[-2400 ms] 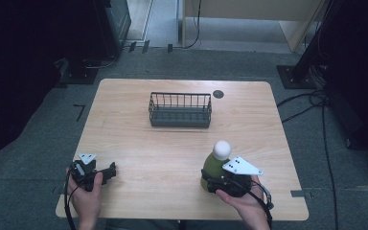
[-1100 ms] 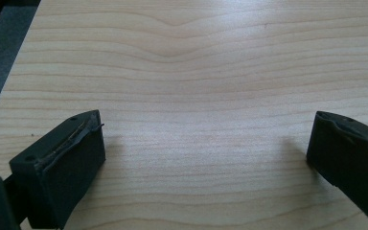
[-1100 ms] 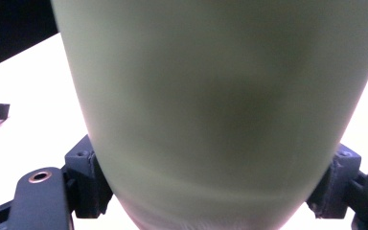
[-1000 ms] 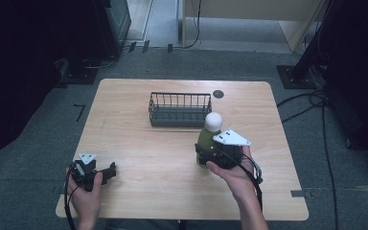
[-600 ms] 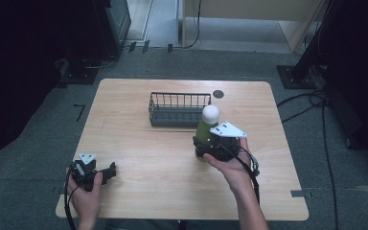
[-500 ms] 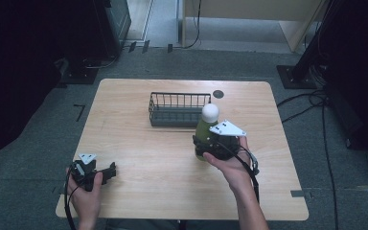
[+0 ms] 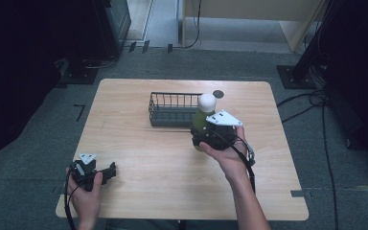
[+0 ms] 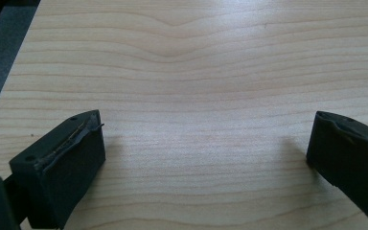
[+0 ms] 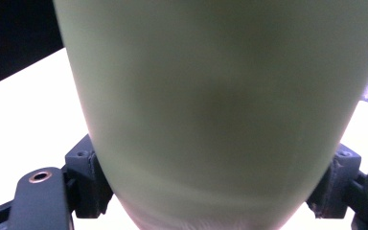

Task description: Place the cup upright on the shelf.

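Observation:
A green bottle (image 7: 201,120) with a round white cap (image 7: 206,101) stands upright in my right gripper (image 7: 206,134), which is shut on it just in front of the wire basket (image 7: 172,109). In the right gripper view the bottle's green body (image 9: 220,96) sits between the two jaws. My left gripper (image 7: 106,172) rests at the table's front left corner, jaws open and wide apart over bare wood (image 8: 196,110), nothing between them.
The dark wire basket stands at the back middle of the wooden table (image 7: 139,158). A small dark disc (image 7: 217,94) lies behind the basket. Cables (image 7: 311,105) run over the grey floor at the right.
My right gripper has carried the bottle away from the front right of the table toward the basket and lifted it. The left gripper has not moved.

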A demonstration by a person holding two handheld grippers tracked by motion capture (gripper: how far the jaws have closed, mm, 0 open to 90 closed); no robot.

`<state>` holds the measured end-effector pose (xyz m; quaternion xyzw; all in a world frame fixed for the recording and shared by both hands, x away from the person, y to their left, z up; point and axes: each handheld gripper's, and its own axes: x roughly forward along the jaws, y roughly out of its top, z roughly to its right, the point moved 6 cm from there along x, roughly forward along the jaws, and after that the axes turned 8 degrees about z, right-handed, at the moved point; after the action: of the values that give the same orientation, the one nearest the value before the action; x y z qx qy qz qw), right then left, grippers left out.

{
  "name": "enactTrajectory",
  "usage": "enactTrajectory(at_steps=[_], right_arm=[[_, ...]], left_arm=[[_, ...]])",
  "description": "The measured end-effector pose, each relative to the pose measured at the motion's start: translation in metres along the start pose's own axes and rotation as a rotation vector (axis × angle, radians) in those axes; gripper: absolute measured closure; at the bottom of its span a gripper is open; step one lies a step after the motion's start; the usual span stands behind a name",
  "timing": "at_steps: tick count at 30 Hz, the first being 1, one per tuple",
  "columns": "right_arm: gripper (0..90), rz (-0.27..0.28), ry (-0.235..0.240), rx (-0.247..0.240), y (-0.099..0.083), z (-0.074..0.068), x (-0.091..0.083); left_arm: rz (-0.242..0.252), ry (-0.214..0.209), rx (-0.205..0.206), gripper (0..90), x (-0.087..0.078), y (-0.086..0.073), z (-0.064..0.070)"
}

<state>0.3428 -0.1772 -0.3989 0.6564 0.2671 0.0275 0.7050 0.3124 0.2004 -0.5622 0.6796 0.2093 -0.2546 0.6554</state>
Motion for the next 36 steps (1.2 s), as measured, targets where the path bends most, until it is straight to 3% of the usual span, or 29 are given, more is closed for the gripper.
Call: enactTrajectory(at_steps=[21, 36], right_arm=[[20.2, 0.083, -0.04, -0.002, 0.036, 0.011, 0.012], [20.2, 0.156, -0.058, -0.004, 0.063, 0.018, 0.037]], left_arm=[[0.002, 0.0, -0.002, 0.0, 0.0, 0.0, 0.0], [0.003, 0.001, -0.002, 0.0, 0.0, 0.0, 0.0]])
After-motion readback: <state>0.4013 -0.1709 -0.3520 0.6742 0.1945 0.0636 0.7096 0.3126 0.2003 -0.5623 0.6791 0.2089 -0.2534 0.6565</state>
